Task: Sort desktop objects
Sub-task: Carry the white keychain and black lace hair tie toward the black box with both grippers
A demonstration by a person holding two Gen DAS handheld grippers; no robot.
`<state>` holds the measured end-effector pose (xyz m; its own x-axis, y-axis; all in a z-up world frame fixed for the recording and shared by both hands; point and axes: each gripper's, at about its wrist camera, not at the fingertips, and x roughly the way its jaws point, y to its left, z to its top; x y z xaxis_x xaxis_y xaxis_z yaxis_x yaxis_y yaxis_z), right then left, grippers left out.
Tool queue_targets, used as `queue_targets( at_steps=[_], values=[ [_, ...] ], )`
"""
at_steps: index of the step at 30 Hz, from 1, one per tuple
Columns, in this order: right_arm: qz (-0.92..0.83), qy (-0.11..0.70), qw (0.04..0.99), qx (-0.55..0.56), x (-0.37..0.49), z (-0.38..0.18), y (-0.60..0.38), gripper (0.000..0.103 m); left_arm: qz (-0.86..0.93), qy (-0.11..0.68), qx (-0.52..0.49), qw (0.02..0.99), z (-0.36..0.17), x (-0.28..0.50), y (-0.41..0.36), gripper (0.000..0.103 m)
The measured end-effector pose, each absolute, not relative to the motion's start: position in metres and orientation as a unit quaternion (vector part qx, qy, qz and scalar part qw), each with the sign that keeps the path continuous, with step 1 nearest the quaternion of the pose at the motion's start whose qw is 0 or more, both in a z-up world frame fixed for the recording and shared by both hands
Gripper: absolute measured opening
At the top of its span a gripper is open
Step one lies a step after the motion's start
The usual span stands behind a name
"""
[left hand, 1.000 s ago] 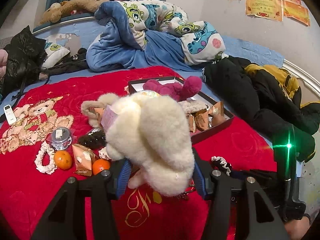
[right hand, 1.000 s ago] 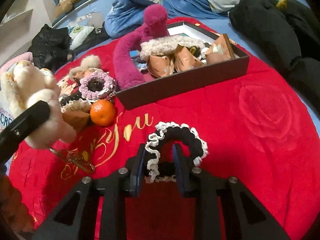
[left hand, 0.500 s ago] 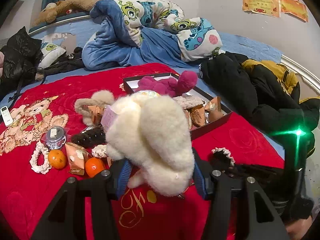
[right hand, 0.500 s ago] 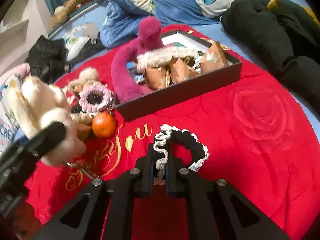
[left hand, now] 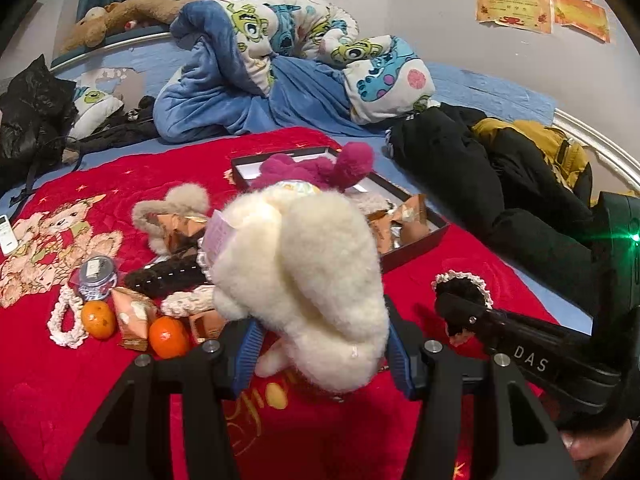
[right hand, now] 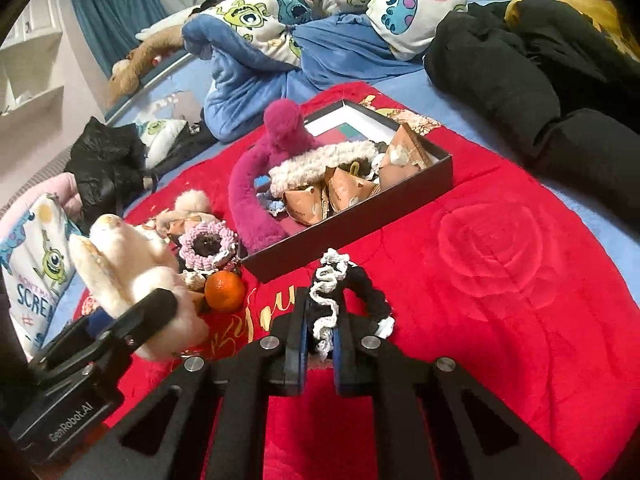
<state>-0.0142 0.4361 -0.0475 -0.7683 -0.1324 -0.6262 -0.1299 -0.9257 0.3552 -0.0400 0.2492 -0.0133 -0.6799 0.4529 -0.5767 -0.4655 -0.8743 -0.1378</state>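
Observation:
My left gripper (left hand: 320, 344) is shut on a cream plush toy (left hand: 304, 280), held above the red blanket; the same plush toy (right hand: 132, 276) shows at the left of the right wrist view. My right gripper (right hand: 319, 332) is shut on a black scrunchie with white trim (right hand: 348, 280), lifted off the blanket; that scrunchie (left hand: 460, 284) also appears in the left wrist view. Ahead lies a dark open box (right hand: 360, 236) with a magenta plush (right hand: 256, 184), a fluffy cream band and brown snack packets inside.
On the red blanket (right hand: 500, 264) left of the box lie tangerines (left hand: 168, 336), a pink scrunchie (right hand: 206, 244), snack packets (left hand: 132, 316), a small clear jar (left hand: 98, 274) and a white bead loop (left hand: 64, 316). Black jackets (left hand: 480, 168) lie right, a blue duvet behind.
The right gripper closed on the black scrunchie and raised it off the blanket, rolling a little. The left gripper kept hold of the cream plush and barely moved.

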Motion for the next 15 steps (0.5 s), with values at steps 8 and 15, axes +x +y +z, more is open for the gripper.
queue_targets(
  at_steps=[8, 15],
  values=[
    [-0.921, -0.212, 0.016, 0.326, -0.01, -0.042, 0.446, 0.011, 0.914, 0.022, -0.305, 0.268, -0.011, -0.031, 0.273, 0.056],
    [-0.928, -0.218, 0.026, 0.302, -0.012, -0.029, 0.448, 0.011, 0.916, 0.015, -0.295, 0.272, -0.002, -0.035, 0.279, 0.056]
  ],
)
